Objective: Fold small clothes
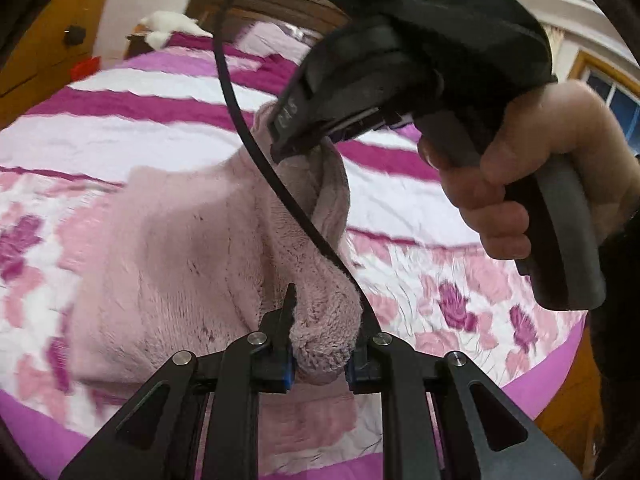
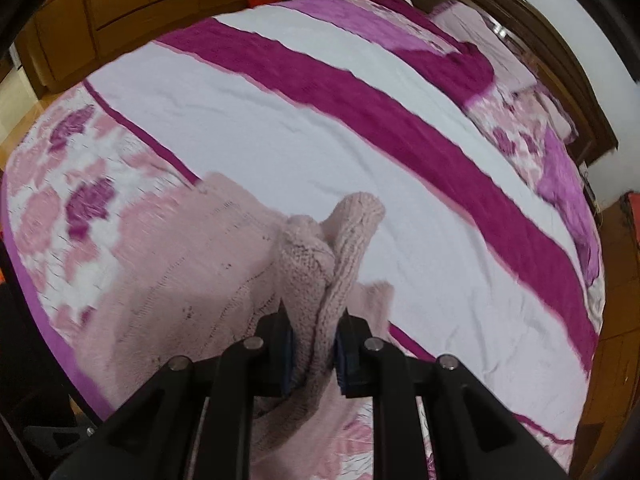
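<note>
A fuzzy pale pink knitted garment (image 1: 172, 248) lies on the bed, its near edge lifted. My left gripper (image 1: 320, 336) is shut on a bunched fold of it. In the left wrist view the right gripper (image 1: 296, 148) shows from the side, held by a hand, shut on another corner of the garment higher up. In the right wrist view my right gripper (image 2: 314, 340) pinches a ribbed pink edge of the garment (image 2: 192, 264), with a cuff standing up beyond the fingers.
The bed (image 2: 320, 148) has a cover with white and magenta stripes and pink flowers. A wooden headboard (image 2: 560, 64) and pillows are at the far end. Wooden cabinets (image 2: 132, 4) stand beside the bed. A black cable (image 1: 240, 120) loops across the left wrist view.
</note>
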{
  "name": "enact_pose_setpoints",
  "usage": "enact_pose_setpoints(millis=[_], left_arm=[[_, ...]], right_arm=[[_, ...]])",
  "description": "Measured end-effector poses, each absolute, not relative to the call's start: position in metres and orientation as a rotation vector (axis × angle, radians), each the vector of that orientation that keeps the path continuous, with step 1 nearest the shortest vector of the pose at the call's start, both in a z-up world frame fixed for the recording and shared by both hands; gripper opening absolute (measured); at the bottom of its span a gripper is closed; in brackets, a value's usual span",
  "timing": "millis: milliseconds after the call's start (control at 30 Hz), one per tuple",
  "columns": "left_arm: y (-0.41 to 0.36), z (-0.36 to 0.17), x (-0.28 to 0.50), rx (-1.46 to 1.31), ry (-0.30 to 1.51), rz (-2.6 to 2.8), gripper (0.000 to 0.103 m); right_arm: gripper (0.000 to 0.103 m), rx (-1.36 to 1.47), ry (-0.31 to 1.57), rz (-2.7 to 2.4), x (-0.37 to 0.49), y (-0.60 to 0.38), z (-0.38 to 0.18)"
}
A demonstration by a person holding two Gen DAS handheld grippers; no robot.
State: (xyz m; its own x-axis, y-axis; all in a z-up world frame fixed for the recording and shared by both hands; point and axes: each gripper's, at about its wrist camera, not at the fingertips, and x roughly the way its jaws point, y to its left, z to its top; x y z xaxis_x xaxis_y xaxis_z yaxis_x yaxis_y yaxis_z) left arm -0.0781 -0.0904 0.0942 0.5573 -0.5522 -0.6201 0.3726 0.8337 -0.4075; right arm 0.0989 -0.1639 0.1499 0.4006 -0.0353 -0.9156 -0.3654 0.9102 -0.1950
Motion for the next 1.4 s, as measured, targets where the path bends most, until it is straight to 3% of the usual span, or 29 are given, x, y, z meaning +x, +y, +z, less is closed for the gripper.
enact_pose_setpoints(millis=[200, 233, 367, 433, 533, 633, 700, 733, 800, 833, 1033, 1133, 1267, 1300, 1367, 1400], left_arm=[[-0.146, 0.073, -0.078, -0.163, 0.878, -0.668, 0.0], [-0.148, 0.068, -0.075, -0.183, 0.904, -0.701, 0.004], [-0.121, 0.068, -0.082, -0.355, 0.951, -0.868, 0.027], [-0.093, 0.072, -0.094, -0.452, 0.983, -0.987, 0.036], [-0.039, 0.082, -0.113, -0.492, 0.957, -0.983, 0.037], [0.009, 0.097, -0.124, -0.394, 0.765, -0.658, 0.039], [0.01, 0.098, -0.125, -0.172, 0.619, -0.477, 0.042], [-0.003, 0.09, -0.118, 0.028, 0.596, -0.357, 0.041], [-0.023, 0.072, -0.101, 0.215, 0.667, -0.259, 0.016], [-0.025, 0.07, -0.097, 0.168, 0.7, -0.319, 0.0], [0.01, 0.056, -0.098, -0.144, 0.801, -0.313, 0.0], [0.01, 0.041, -0.114, -0.073, 0.812, -0.329, 0.0], [0.028, 0.073, -0.12, -0.14, 0.74, -0.365, 0.0], [0.03, 0.078, -0.115, -0.172, 0.721, -0.346, 0.003], [0.039, 0.094, -0.087, -0.293, 0.7, -0.375, 0.051], [0.039, 0.096, -0.061, -0.351, 0.734, -0.446, 0.057]], right_arm=[[0.017, -0.235, 1.177, 0.128, 0.095, -0.238, 0.105], [0.021, -0.211, 1.178, 0.119, 0.095, -0.246, 0.098], [0.068, -0.149, 1.173, 0.009, 0.091, -0.278, 0.07], [0.071, -0.039, 1.133, -0.017, 0.077, -0.3, 0.071], [0.075, 0.139, 1.099, -0.001, 0.053, -0.321, 0.08], [0.083, 0.265, 1.033, 0.011, 0.028, -0.332, 0.087], [0.083, 0.33, 1.008, 0.008, 0.015, -0.334, 0.084], [0.083, 0.378, 0.996, 0.0, 0.008, -0.334, 0.08], [0.083, 0.439, 0.979, -0.032, -0.001, -0.332, 0.071], [0.083, 0.467, 0.972, -0.056, -0.006, -0.33, 0.066], [0.083, 0.543, 0.987, -0.096, -0.025, -0.312, 0.038], [0.088, 0.557, 0.994, -0.079, -0.028, -0.307, 0.03], [0.09, 0.456, 1.003, -0.086, -0.019, -0.302, 0.036], [0.091, 0.43, 1.006, -0.086, -0.016, -0.304, 0.038], [0.099, 0.383, 1.022, -0.073, -0.002, -0.31, 0.042], [0.1, 0.4, 1.018, -0.038, 0.003, -0.314, 0.04]])
